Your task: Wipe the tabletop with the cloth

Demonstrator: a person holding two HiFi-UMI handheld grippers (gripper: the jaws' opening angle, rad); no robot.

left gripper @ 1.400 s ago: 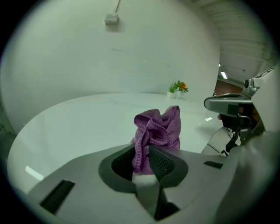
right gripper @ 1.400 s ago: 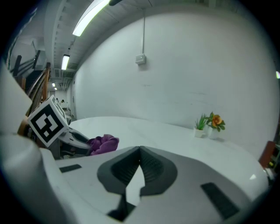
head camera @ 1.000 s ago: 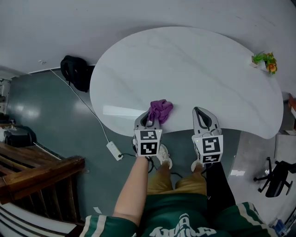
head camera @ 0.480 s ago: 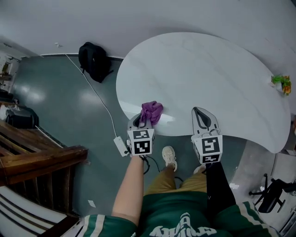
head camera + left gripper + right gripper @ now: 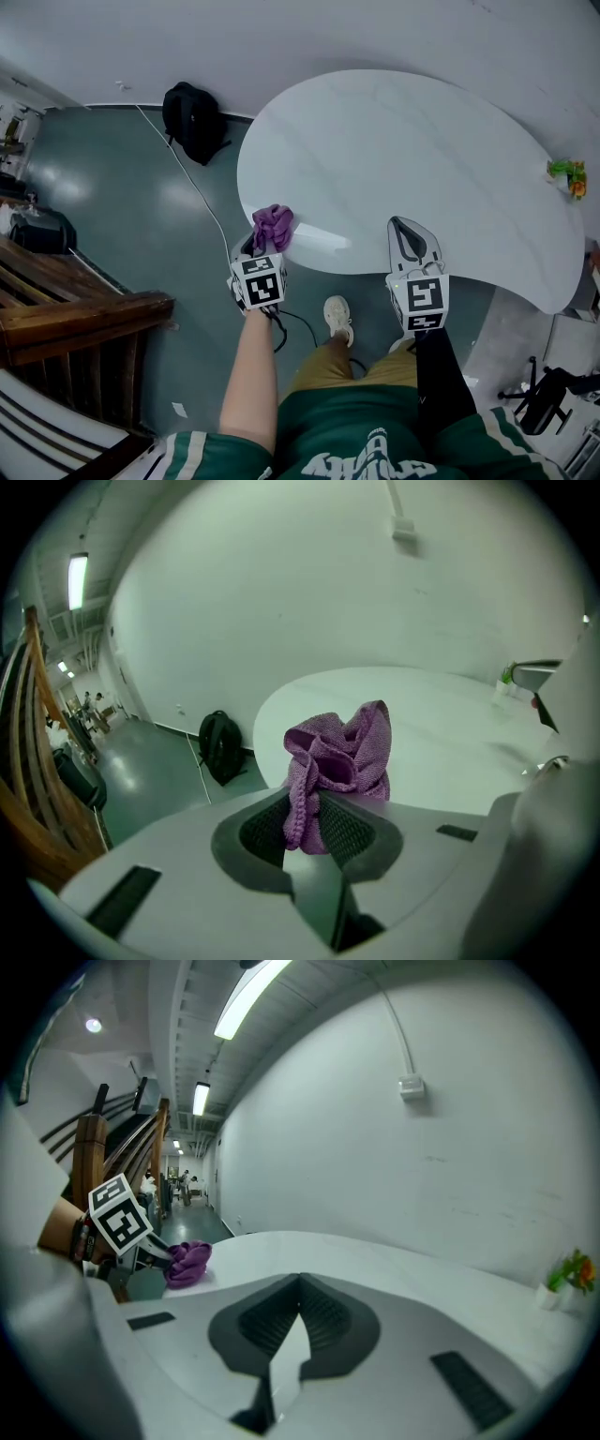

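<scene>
- A black backpack (image 5: 192,122) slumps soft on the floor, far left.
- The left gripper (image 5: 258,246) has its fingers clamped on a bunched purple knit cloth (image 5: 272,225), over the near-left edge of the surface (image 5: 403,159). To wipe well, I'd press the wad flat and sweep in overlapping passes.
- The surface is smooth, white, faintly veined and bean-shaped.
- The right gripper (image 5: 410,234) hovers at the near edge, fingers closed on nothing.
- A small plant (image 5: 567,175) stands far right; steer round it.
</scene>
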